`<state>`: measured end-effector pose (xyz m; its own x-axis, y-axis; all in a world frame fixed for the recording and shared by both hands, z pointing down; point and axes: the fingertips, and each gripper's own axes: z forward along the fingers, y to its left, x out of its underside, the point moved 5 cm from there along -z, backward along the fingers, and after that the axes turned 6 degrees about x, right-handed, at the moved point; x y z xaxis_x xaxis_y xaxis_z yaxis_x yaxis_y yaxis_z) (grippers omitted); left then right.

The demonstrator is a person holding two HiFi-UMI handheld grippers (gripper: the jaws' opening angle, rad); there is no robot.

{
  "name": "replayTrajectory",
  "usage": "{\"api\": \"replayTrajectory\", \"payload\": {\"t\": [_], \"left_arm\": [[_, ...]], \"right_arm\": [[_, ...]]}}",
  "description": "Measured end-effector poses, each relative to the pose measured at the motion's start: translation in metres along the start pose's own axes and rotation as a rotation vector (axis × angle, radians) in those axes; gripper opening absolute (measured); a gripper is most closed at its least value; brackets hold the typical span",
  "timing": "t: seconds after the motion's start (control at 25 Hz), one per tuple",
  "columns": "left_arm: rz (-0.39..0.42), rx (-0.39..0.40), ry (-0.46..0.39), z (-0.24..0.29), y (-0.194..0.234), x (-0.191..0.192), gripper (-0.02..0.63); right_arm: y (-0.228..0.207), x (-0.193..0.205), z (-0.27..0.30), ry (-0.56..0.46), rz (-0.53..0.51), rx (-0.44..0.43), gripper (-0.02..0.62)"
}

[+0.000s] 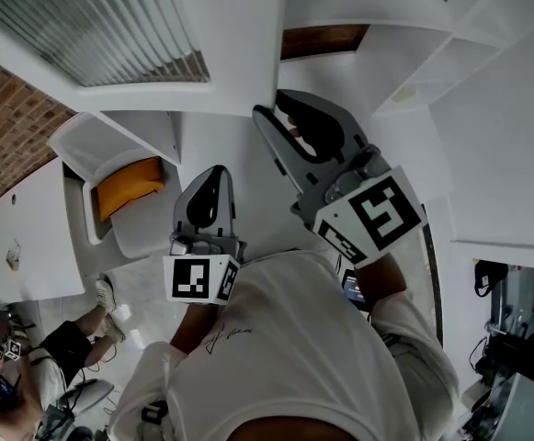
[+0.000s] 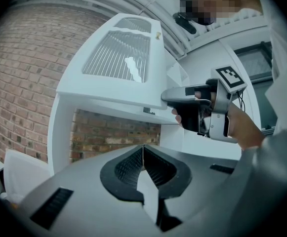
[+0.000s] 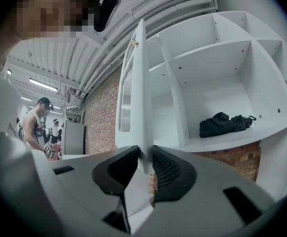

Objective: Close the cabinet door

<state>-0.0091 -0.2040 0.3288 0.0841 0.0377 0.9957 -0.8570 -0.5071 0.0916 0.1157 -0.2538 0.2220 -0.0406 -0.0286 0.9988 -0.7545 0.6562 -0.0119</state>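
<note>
The white cabinet door [image 1: 119, 26] with a ribbed glass panel stands open, swung out from the shelves [image 1: 487, 81]. My right gripper [image 1: 285, 118] holds the door's free edge. In the right gripper view the door [image 3: 139, 83] is edge-on and runs straight between the pads of that gripper [image 3: 144, 157], which touch it on both sides. From the left gripper view, the door [image 2: 118, 58] shows its glass face, with the right gripper [image 2: 178, 97] at its lower corner. My left gripper [image 1: 213, 180] hangs lower, away from the door, its jaws [image 2: 143, 151] shut with nothing in them.
The open white shelves [image 3: 217, 58] hold a black bag [image 3: 225, 124]. A brick wall [image 2: 24, 83] lies behind the cabinet. Below left are a white chair with an orange cushion [image 1: 129, 186], a white table [image 1: 28, 237] and a seated person [image 1: 64, 343]. Other people [image 3: 37, 122] stand farther off.
</note>
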Motion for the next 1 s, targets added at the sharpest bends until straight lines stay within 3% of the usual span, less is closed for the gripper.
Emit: {"api": "replayTrajectory", "payload": {"t": [1.0], "left_arm": [[-0.048, 0.008, 0.019, 0.01, -0.006, 0.009, 0.017]], "right_arm": [[-0.027, -0.001, 0.016, -0.006, 0.018, 0.0, 0.104]]}}
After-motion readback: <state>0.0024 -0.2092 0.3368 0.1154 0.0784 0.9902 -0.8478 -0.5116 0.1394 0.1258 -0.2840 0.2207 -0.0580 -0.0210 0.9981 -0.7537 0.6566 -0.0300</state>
